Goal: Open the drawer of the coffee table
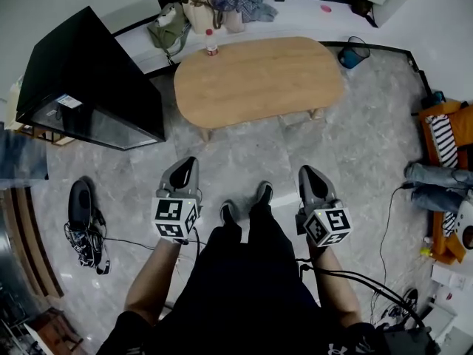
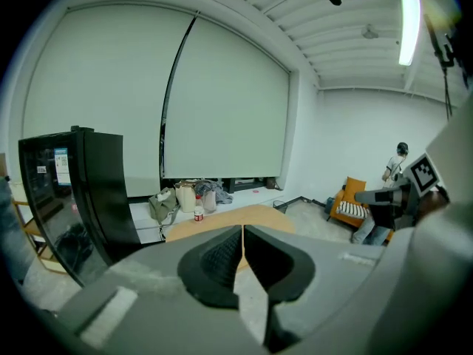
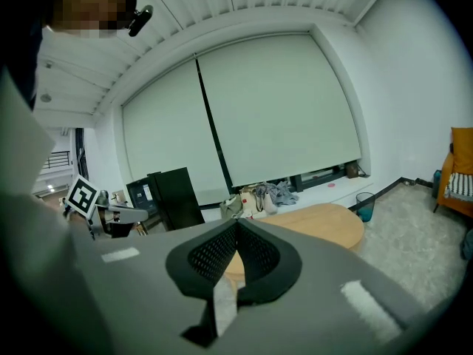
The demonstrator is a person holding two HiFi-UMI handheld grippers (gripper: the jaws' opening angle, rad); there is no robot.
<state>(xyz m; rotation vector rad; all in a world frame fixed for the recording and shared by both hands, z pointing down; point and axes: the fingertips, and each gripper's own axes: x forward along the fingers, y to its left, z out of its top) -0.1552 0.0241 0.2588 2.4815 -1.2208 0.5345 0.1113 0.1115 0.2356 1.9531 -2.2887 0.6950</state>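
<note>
Wooden coffee table (image 1: 259, 76) beyond both tongs (image 1: 190, 161) (image 1: 304, 170)

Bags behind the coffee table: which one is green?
The leftmost bag, nearest the black cabinet; the bag beside it is beige.

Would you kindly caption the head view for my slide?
Person facing wooden coffee table, left gripper and right gripper shut and empty, well short of it.

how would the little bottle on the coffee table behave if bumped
The bottle stands upright and narrow, so it would probably tip easily. It sits at the far edge of the coffee table, so it could roll off. It looks small, likely light enough to slide on the smooth top.
</note>
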